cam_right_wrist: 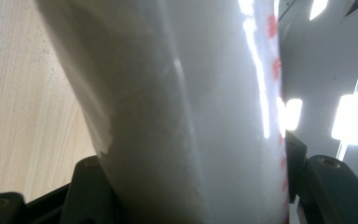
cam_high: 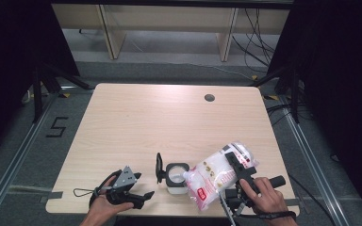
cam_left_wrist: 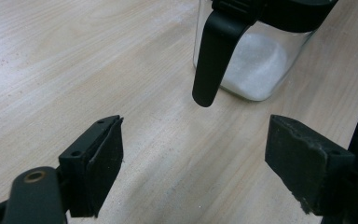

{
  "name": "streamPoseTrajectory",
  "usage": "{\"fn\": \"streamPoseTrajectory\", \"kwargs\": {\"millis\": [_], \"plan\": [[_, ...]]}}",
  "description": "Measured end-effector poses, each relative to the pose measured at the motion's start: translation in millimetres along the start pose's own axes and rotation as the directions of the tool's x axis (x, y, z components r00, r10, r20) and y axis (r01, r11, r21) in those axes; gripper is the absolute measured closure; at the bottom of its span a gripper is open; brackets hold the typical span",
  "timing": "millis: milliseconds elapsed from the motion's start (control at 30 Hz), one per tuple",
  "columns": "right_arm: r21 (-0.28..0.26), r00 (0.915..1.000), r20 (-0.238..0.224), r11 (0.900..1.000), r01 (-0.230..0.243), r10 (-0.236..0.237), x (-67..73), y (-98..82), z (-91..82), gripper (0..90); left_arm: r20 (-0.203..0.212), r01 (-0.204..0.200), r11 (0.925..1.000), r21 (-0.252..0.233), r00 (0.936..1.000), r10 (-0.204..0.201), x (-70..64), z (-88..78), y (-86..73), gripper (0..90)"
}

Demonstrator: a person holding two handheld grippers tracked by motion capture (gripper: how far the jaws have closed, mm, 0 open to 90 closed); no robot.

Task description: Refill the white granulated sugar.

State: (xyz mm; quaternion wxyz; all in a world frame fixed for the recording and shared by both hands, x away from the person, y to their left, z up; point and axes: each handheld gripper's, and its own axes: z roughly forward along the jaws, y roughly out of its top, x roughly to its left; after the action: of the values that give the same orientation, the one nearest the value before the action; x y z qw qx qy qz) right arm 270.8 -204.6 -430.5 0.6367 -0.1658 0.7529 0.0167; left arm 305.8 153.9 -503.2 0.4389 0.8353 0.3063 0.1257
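Observation:
A clear jar (cam_high: 176,178) with a black rim and a flipped-open black lid (cam_high: 159,167) stands near the table's front edge, some white grains in its bottom (cam_left_wrist: 256,70). A white plastic bag (cam_high: 217,175) with red print is tilted, its lower corner over the jar's mouth. My right gripper (cam_high: 238,167) is shut on the bag; the bag's white body (cam_right_wrist: 182,116) bulges between the jaws. My left gripper (cam_high: 143,197) rests low at the front left, open, nothing between its jaws (cam_left_wrist: 193,172), pointing toward the jar's hanging black lid (cam_left_wrist: 216,51).
The light wooden table (cam_high: 160,122) has a round cable hole (cam_high: 209,98) at the back right. Dark curtains and stand legs flank the table; wooden furniture stands behind it.

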Motion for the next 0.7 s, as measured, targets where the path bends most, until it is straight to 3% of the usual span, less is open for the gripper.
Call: {"fn": "streamPoseTrajectory", "kwargs": {"millis": [233,300,333,400,433,467,533,567,667,700], "plan": [[-0.019,0.9996,0.025,1.0,0.01,-0.01,0.7,0.2,1.3,43.5,0.0,-0.019,0.9997,0.015,0.9998,0.019,1.2,-1.3,0.1,18.8],[-0.026,0.9987,0.029,0.999,0.043,-0.042,-1.7,0.6,1.5,43.4,-0.003,-0.007,1.0,0.005,1.0,0.007,0.5,-0.5,0.0,18.8],[-0.012,0.9996,0.027,1.0,0.005,-0.005,1.0,0.1,0.9,43.4,-0.004,-0.005,1.0,0.002,1.0,0.005,0.2,-0.4,0.0,18.8],[-0.013,0.9998,0.021,1.0,0.003,-0.003,1.0,0.1,1.0,43.5,0.0,-0.018,0.9997,0.014,0.9998,0.018,1.1,-1.2,0.0,18.8],[-0.016,0.9996,0.027,1.0,0.014,-0.013,0.3,0.1,1.0,43.4,-0.004,-0.011,0.9999,0.009,0.9999,0.011,0.7,-0.7,0.0,18.8],[-0.013,0.9995,0.032,1.0,-0.005,0.005,1.1,0.2,0.7,43.5,-0.006,-0.002,1.0,0.003,1.0,0.002,-0.1,-0.4,0.1,18.8],[-0.011,0.9995,0.031,1.0,-0.007,0.007,1.3,0.2,0.7,43.4,-0.003,-0.02,0.9997,0.016,0.9998,0.02,1.2,-1.2,0.0,18.8],[-0.021,0.9989,0.031,0.999,0.036,-0.035,-1.1,0.3,1.2,43.4,-0.003,-0.02,0.9997,0.016,0.9998,0.02,1.2,-1.2,0.0,18.8],[-0.013,0.9997,0.026,1.0,-0.002,0.002,0.9,0.4,0.9,43.5,-0.001,-0.001,1.0,0.0,1.0,0.001,-0.1,-0.1,-0.2,18.8],[-0.015,0.9993,0.032,1.0,0.018,-0.017,-0.5,0.7,0.8,43.5,0.0,-0.019,0.9997,0.015,0.9998,0.019,1.1,-1.2,0.0,18.8]]}}
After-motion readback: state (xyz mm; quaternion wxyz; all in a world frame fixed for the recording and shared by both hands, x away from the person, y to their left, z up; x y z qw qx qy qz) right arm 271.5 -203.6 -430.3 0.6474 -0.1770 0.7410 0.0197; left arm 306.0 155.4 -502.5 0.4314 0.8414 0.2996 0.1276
